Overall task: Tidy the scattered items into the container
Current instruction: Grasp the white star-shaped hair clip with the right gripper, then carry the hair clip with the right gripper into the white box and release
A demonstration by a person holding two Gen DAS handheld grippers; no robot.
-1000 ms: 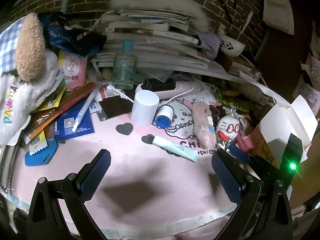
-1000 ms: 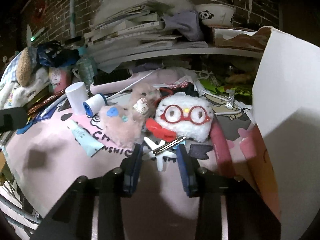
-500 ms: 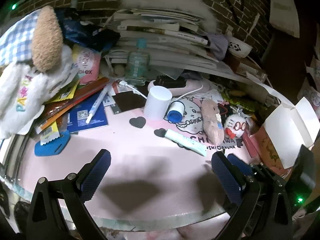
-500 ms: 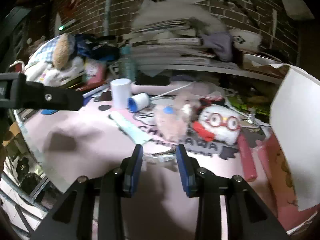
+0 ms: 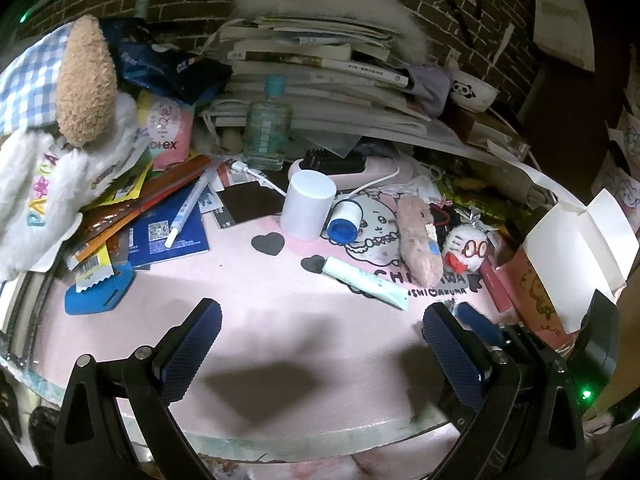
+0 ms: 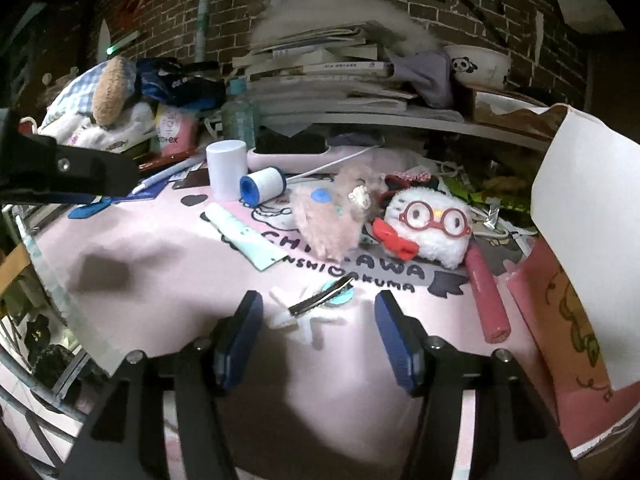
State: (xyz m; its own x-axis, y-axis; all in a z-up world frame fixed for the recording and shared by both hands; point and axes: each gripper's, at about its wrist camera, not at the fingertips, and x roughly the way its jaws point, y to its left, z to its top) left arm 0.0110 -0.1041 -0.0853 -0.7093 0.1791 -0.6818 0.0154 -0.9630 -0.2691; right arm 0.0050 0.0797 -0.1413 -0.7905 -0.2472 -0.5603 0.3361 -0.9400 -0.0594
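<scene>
Our left gripper (image 5: 316,340) hangs spread over bare pink mat (image 5: 260,300). Our right gripper (image 6: 318,320), jaws just opened, straddles the hair clip (image 6: 320,302) without pinching it. Ahead lie a tube (image 6: 244,236) and plush toys (image 6: 428,224); the box (image 6: 580,320) stands at the mat's right edge, brick wall (image 6: 160,8) behind.

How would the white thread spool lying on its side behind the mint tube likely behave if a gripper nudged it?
The thread spool lies on its side, so it would probably roll. It looks small and likely light. The white cylinder beside it might stop it.
</scene>
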